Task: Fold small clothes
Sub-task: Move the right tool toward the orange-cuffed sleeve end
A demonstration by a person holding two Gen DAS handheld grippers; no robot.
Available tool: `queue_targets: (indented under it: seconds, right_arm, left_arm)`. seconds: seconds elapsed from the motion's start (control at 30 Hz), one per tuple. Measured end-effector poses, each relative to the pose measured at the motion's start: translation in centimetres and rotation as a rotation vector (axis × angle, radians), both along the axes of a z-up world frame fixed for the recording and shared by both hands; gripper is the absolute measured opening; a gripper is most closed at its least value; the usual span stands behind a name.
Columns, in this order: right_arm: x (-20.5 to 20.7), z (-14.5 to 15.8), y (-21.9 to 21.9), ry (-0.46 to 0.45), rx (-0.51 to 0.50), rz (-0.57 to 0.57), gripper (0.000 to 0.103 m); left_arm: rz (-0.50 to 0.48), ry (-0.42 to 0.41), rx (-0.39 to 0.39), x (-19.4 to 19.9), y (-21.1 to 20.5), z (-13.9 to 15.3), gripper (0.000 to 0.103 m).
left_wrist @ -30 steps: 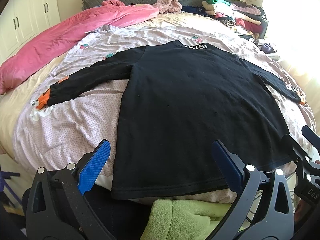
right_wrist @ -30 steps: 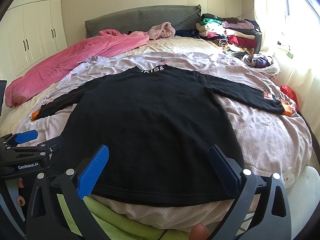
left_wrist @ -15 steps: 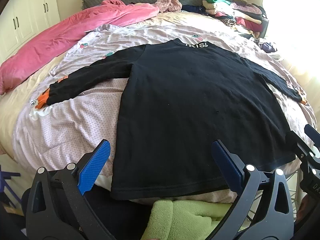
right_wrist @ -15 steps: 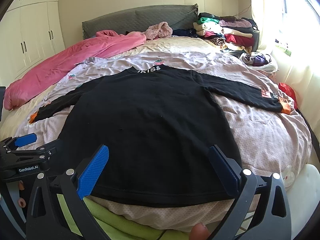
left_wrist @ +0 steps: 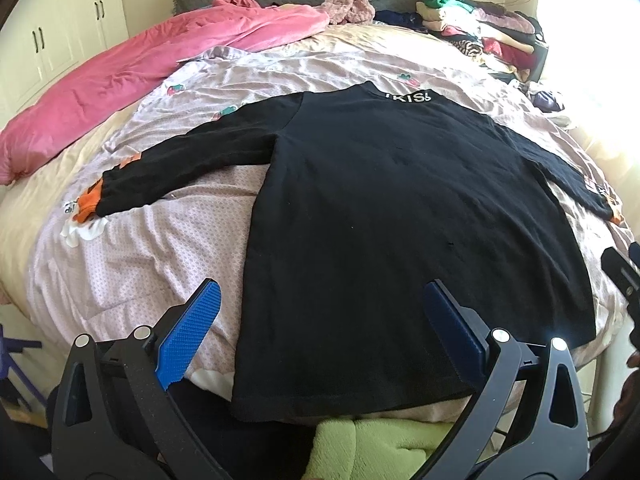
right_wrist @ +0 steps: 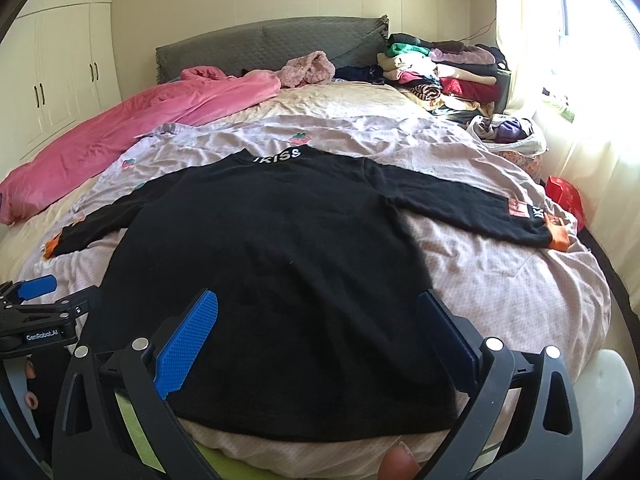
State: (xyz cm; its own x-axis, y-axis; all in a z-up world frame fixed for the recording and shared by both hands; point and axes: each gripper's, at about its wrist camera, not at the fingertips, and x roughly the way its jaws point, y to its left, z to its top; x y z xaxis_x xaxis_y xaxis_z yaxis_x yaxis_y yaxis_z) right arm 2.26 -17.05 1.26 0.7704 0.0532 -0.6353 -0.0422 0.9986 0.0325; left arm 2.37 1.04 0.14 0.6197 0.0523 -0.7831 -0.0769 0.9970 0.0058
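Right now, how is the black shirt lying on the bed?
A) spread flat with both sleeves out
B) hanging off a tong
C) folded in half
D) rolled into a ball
A: the black shirt lies flat on the bed, one sleeve reaching to each side, and neither tongs touch it.

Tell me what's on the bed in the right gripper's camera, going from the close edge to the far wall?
right gripper → black shirt → lilac sheet with strawberries → fuzzy pink garment → grey headboard.
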Motion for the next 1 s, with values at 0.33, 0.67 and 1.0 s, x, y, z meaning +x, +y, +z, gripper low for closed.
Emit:
queue_targets:
  seconds: [0.33,0.67,1.0]
  right_arm:
    - [3.6,0.7,-2.5,-0.001,-0.015,-0.034,0.099]
    - [7.3,1.1,-6.1,0.015,0.000,-0.100,0.099]
    - [10.1,1.0,-10.4,0.032,0.008,-0.197,0.099]
  left_arm:
    - [0.044,-0.036,0.039,4.0,1.4,1.3,0.095]
    - [0.047,-0.085,0.057,9.2,2.3,3.6,0.095]
    - [0.015,-0.108,0.093,14.4,2.6,6.0,0.095]
